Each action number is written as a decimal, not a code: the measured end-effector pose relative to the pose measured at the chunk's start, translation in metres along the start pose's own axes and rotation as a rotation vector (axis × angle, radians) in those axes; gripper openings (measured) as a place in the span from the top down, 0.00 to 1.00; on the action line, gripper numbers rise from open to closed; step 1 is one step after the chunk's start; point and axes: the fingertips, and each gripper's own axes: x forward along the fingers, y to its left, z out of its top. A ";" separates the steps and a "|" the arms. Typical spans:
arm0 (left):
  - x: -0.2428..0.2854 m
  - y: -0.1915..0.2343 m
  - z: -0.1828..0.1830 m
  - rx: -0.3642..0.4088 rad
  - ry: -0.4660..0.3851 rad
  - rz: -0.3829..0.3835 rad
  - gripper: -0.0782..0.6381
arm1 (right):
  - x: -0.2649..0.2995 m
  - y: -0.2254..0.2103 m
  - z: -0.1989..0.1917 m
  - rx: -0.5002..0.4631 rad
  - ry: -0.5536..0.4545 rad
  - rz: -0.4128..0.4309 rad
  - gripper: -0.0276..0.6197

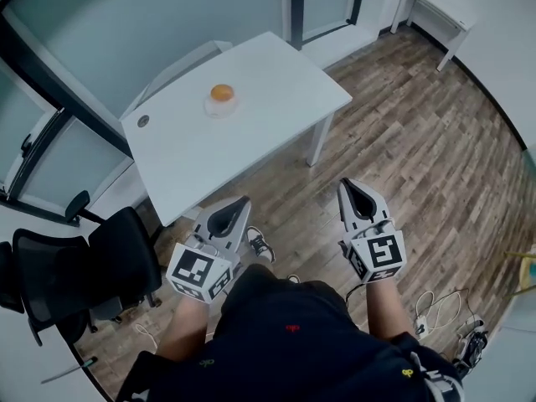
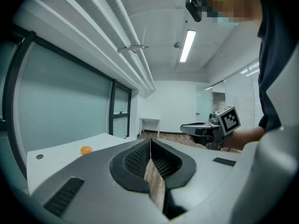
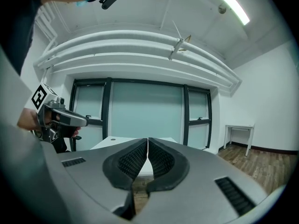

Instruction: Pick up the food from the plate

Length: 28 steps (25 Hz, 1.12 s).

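Note:
An orange round piece of food lies on a small white plate near the middle of a white table, well ahead of both grippers. My left gripper and right gripper are held low in front of the person's body, over the wooden floor and short of the table. In the left gripper view the jaws meet at the tips with nothing between them; the food shows far off at the left. The right gripper is also shut and empty, with the table beyond it.
Two black office chairs stand to the left of the table. A small dark disc sits at the table's left corner. Another white table is at the far right wall. Cables lie on the floor at the right.

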 end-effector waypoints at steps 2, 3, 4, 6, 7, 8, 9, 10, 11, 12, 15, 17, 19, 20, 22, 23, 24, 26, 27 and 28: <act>0.015 0.018 0.003 -0.001 -0.007 -0.008 0.86 | 0.021 -0.008 0.002 -0.006 0.006 -0.010 0.92; 0.021 0.028 0.004 -0.001 -0.006 -0.012 0.86 | 0.034 -0.009 0.004 -0.014 0.011 -0.005 0.92; 0.028 0.040 0.004 0.000 -0.004 -0.016 0.86 | 0.048 -0.008 0.006 -0.030 0.016 0.010 0.92; 0.040 0.065 0.004 0.000 -0.003 -0.021 0.86 | 0.079 -0.001 0.011 -0.069 0.019 0.052 0.92; 0.046 0.078 0.004 -0.003 -0.007 -0.018 0.86 | 0.096 0.002 0.013 -0.082 0.018 0.069 0.92; 0.052 0.093 0.006 -0.008 -0.013 -0.013 0.86 | 0.114 0.003 0.015 -0.089 0.018 0.077 0.92; 0.056 0.109 0.007 -0.014 -0.021 -0.004 0.86 | 0.132 0.003 0.018 -0.092 0.020 0.078 0.92; 0.060 0.127 0.009 -0.019 -0.027 0.009 0.86 | 0.150 0.004 0.020 -0.097 0.027 0.079 0.92; 0.063 0.145 0.010 -0.023 -0.030 0.025 0.86 | 0.169 0.005 0.023 -0.106 0.033 0.087 0.92; 0.066 0.164 0.011 -0.024 -0.032 0.042 0.86 | 0.187 0.008 0.026 -0.119 0.040 0.100 0.92; 0.065 0.219 0.014 -0.027 -0.035 0.080 0.86 | 0.241 0.026 0.034 -0.145 0.056 0.143 0.92; 0.058 0.252 0.015 -0.037 -0.037 0.101 0.86 | 0.274 0.043 0.042 -0.140 0.053 0.167 0.92; 0.052 0.281 0.013 -0.056 -0.035 0.130 0.86 | 0.301 0.061 0.050 -0.145 0.042 0.199 0.92; 0.050 0.293 0.012 -0.065 -0.035 0.148 0.86 | 0.314 0.069 0.053 -0.153 0.039 0.220 0.92; 0.049 0.312 0.011 -0.080 -0.037 0.182 0.86 | 0.336 0.084 0.056 -0.173 0.034 0.266 0.92; 0.048 0.318 0.011 -0.085 -0.037 0.195 0.86 | 0.346 0.090 0.055 -0.180 0.036 0.288 0.92; 0.045 0.324 0.010 -0.088 -0.035 0.208 0.86 | 0.354 0.096 0.053 -0.186 0.043 0.310 0.92; 0.036 0.338 0.005 -0.090 -0.027 0.246 0.86 | 0.369 0.105 0.049 -0.195 0.061 0.349 0.92; 0.031 0.348 0.003 -0.093 -0.024 0.273 0.86 | 0.378 0.109 0.048 -0.194 0.065 0.367 0.92; 0.025 0.358 0.001 -0.098 -0.021 0.304 0.86 | 0.387 0.113 0.048 -0.189 0.064 0.386 0.92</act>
